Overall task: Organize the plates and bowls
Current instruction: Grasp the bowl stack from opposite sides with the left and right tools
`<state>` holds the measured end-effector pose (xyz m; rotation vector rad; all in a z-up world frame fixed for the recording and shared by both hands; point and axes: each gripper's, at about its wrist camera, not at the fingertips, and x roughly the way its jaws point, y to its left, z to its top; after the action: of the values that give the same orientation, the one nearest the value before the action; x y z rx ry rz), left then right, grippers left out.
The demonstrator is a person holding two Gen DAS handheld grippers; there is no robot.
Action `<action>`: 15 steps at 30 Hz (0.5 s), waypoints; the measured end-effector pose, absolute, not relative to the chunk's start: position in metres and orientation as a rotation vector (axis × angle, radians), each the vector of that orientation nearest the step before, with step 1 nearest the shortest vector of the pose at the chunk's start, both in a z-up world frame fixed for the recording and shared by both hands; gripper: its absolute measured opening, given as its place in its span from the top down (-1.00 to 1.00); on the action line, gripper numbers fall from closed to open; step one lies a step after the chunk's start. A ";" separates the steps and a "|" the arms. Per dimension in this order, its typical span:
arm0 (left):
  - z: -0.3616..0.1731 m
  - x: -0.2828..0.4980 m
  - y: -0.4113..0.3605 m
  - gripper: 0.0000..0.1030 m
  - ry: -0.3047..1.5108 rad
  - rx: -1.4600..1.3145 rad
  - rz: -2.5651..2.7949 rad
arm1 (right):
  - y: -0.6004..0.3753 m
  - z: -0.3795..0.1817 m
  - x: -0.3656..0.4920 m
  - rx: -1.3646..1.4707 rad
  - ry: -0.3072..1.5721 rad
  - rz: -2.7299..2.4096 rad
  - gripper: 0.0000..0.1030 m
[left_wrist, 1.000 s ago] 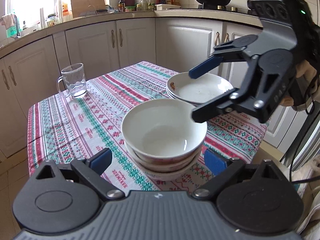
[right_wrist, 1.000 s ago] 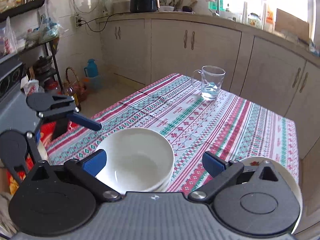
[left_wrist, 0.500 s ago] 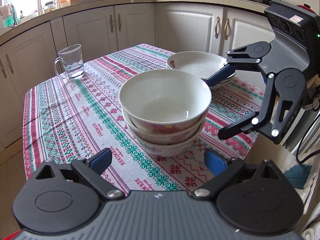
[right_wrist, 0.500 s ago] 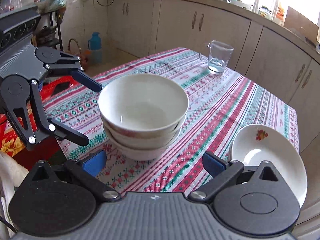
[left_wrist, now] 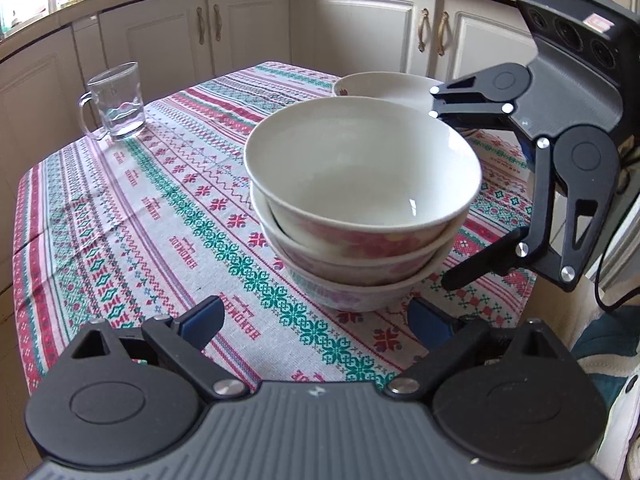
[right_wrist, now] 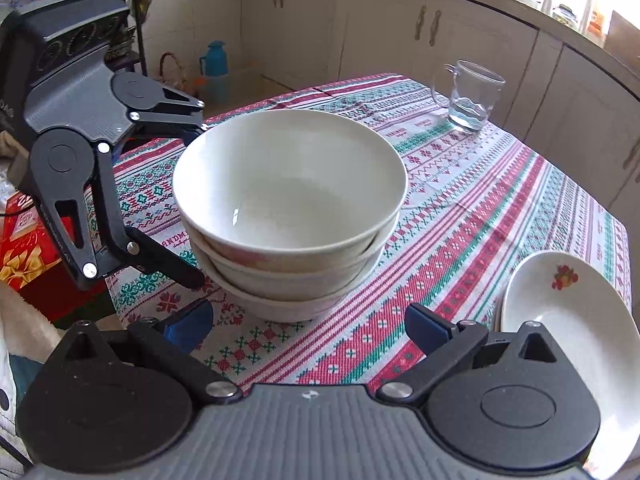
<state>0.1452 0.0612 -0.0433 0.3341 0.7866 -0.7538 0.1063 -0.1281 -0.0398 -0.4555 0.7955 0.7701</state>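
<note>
A stack of three white bowls with pink flowers (left_wrist: 360,200) stands on the patterned tablecloth (left_wrist: 140,216); it also shows in the right wrist view (right_wrist: 288,208). My left gripper (left_wrist: 316,320) is open, its blue pads low on either side of the stack's near base. My right gripper (right_wrist: 308,324) is open too, flanking the stack from the opposite side. Each gripper appears in the other's view, jaws spread around the bowls. White plates with a fruit print (right_wrist: 568,312) lie stacked behind the bowls (left_wrist: 384,86).
A glass mug (left_wrist: 116,100) with a little water stands at the table's far corner (right_wrist: 472,96). White cabinets (left_wrist: 248,28) ring the table. A red box (right_wrist: 24,248) and a blue thermos (right_wrist: 214,68) are on the floor beyond the table edge.
Both grippers have dropped lower and closer to the bowl stack, from above its rim down to its sides. The bowls and plates have not moved.
</note>
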 end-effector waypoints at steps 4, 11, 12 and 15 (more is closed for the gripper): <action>-0.043 0.152 0.059 -0.85 0.773 0.380 -0.823 | -0.124 -0.039 0.115 -0.486 0.782 0.824 -1.00; -0.042 0.165 0.055 -0.70 0.781 0.423 -0.947 | -0.118 -0.039 0.126 -0.509 0.796 0.930 -0.99; -0.042 0.166 0.055 -0.67 0.782 0.428 -0.961 | -0.117 -0.038 0.126 -0.514 0.795 0.937 -0.99; -0.041 0.168 0.055 -0.59 0.781 0.439 -0.994 | -0.116 -0.037 0.127 -0.531 0.798 0.953 -0.96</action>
<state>0.1675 0.0546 -0.0411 0.4387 0.7813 -0.9941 0.1265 -0.1155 -0.0371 -0.5313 0.7981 0.9530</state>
